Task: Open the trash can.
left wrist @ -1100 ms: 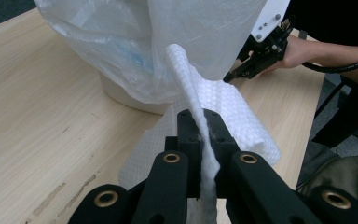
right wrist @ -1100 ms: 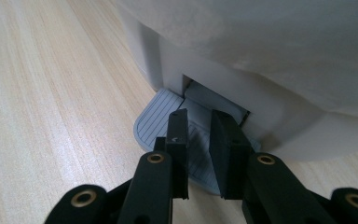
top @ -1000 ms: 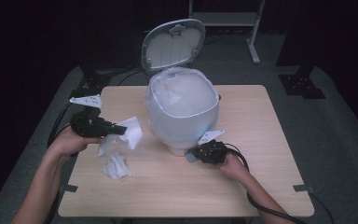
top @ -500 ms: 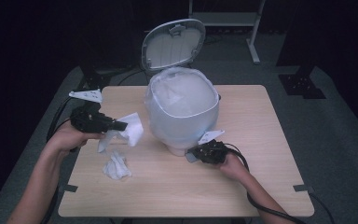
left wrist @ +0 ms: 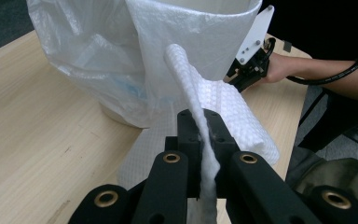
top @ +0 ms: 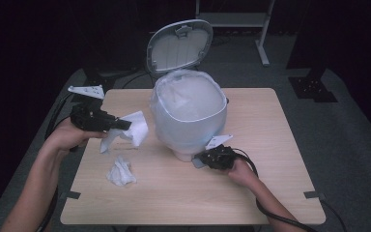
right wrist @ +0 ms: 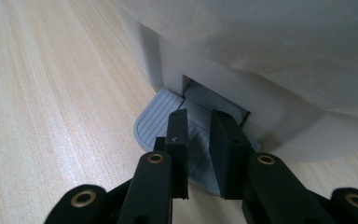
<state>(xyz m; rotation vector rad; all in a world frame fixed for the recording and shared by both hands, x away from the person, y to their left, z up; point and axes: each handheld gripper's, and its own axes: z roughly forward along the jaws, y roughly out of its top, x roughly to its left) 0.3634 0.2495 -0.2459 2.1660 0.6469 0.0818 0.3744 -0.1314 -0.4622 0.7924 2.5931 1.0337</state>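
table: light wood [top: 280, 145] | floor: grey carpet [top: 348, 130] | metal stand: behind table [top: 263, 29]

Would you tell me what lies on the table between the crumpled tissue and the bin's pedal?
Nothing: in the high view, bare tabletop runs from the crumpled tissue to the pedal.

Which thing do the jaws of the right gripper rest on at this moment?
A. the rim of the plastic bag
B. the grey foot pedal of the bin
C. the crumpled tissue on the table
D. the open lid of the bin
B: in the right gripper view the right gripper sits with its jaws on the ribbed grey pedal at the base of the bin.
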